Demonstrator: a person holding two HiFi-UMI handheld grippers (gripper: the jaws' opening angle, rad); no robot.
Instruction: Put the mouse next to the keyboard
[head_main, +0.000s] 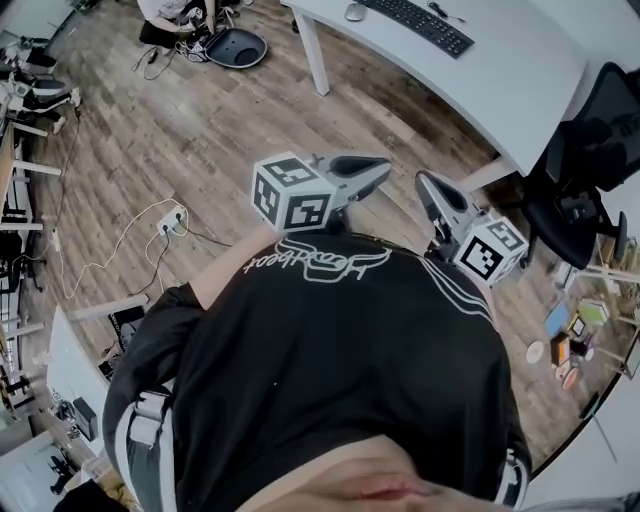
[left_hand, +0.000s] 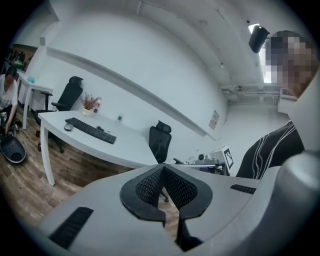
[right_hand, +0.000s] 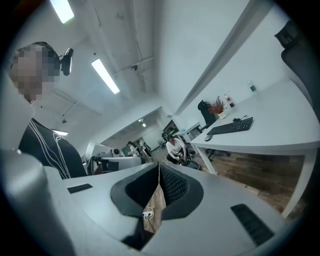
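The black keyboard (head_main: 420, 25) lies on the white desk (head_main: 520, 90) at the far top of the head view, and the small grey mouse (head_main: 354, 12) sits just off its left end. The left gripper view also shows the keyboard (left_hand: 90, 130) and mouse (left_hand: 68, 127), as does the right gripper view, with the keyboard (right_hand: 230, 126) and mouse (right_hand: 208, 138) far off. My left gripper (head_main: 383, 166) and right gripper (head_main: 424, 182) hang close to my chest over the wooden floor, far from the desk. Both are shut with nothing between the jaws: left gripper (left_hand: 162, 168), right gripper (right_hand: 159, 166).
A black office chair (head_main: 590, 150) stands at the desk's right end. A power strip (head_main: 172, 220) with a trailing cable lies on the floor at left. A person (head_main: 170, 10) crouches by a round black base (head_main: 235, 47) at the top. Small items (head_main: 570, 340) lie on the floor at right.
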